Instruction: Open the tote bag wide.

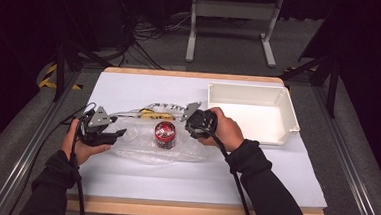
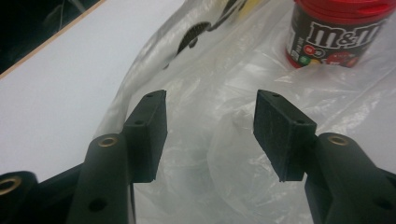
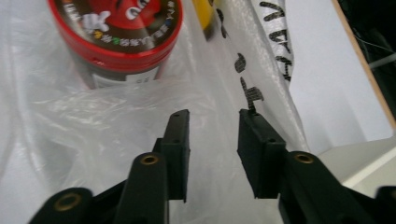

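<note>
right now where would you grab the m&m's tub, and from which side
Grip the M&M's tub across its round body just under the red lid, coming in level from either flank. It stands upright on the plastic bag, between both grippers, so the lid rim should stop slipping.

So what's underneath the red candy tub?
The candy tub stands upright on a clear plastic bag spread over the white table. Whatever lies directly beneath its base is covered.

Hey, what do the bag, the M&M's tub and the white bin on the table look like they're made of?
Bag: thin clear plastic film; it wrinkles, shines, and the table shows through.
M&M's tub: probably rigid glossy plastic, with a red lid and a printed brown label.
White bin: likely moulded plastic; smooth matte walls, rounded rim.
</note>
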The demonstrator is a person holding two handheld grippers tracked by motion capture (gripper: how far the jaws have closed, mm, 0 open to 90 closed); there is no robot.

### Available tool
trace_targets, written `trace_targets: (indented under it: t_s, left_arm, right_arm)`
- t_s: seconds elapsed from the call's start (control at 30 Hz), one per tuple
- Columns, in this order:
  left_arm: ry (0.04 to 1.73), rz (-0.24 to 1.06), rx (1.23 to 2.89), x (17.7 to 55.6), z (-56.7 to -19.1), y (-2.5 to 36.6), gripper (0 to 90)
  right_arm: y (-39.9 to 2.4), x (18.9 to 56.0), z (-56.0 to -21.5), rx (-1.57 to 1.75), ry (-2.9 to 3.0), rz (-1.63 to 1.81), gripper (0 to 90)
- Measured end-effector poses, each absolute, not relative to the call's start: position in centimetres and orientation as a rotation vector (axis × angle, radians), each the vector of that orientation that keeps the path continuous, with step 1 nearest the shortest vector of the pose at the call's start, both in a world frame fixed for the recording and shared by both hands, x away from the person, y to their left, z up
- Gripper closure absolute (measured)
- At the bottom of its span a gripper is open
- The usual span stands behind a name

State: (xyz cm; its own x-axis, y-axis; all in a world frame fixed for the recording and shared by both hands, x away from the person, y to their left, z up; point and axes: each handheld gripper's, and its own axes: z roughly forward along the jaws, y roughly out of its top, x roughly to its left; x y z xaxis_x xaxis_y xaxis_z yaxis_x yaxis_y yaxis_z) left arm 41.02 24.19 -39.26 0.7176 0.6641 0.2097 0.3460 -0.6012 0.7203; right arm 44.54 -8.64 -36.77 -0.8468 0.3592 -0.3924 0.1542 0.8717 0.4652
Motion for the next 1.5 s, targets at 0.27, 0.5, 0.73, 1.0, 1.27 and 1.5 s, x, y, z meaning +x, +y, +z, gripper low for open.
trace_targets:
  t_s: [0.27, 0.5, 0.73, 1.0, 1.27, 1.5]
  left_arm:
    - [0.821, 0.617, 2.291, 42.9, -39.9, 24.2, 57.8]
    - [0.853, 0.617, 2.304, 44.3, -40.2, 24.5, 69.9]
    - [0.897, 0.644, 2.344, 45.6, -41.2, 24.2, 88.2]
    - [1.0, 0.607, 2.363, 46.6, -42.6, 25.1, 90.0]
    - [1.065, 0.567, 2.321, 45.9, -43.4, 27.3, 90.0]
    - [0.883, 0.545, 2.173, 43.7, -40.3, 26.3, 67.3]
  right_arm:
    - [-7.2, 46.2, -36.8, 0.366, 2.585, 0.469, 79.7]
    - [-6.8, 47.5, -37.0, 0.399, 2.569, 0.427, 85.5]
    - [-6.7, 49.0, -37.5, 0.458, 2.557, 0.368, 90.0]
    - [-7.2, 50.1, -38.5, 0.544, 2.598, 0.331, 90.0]
    - [-8.1, 49.7, -38.7, 0.581, 2.618, 0.334, 90.0]
    - [-8.4, 48.4, -37.9, 0.538, 2.611, 0.451, 76.8]
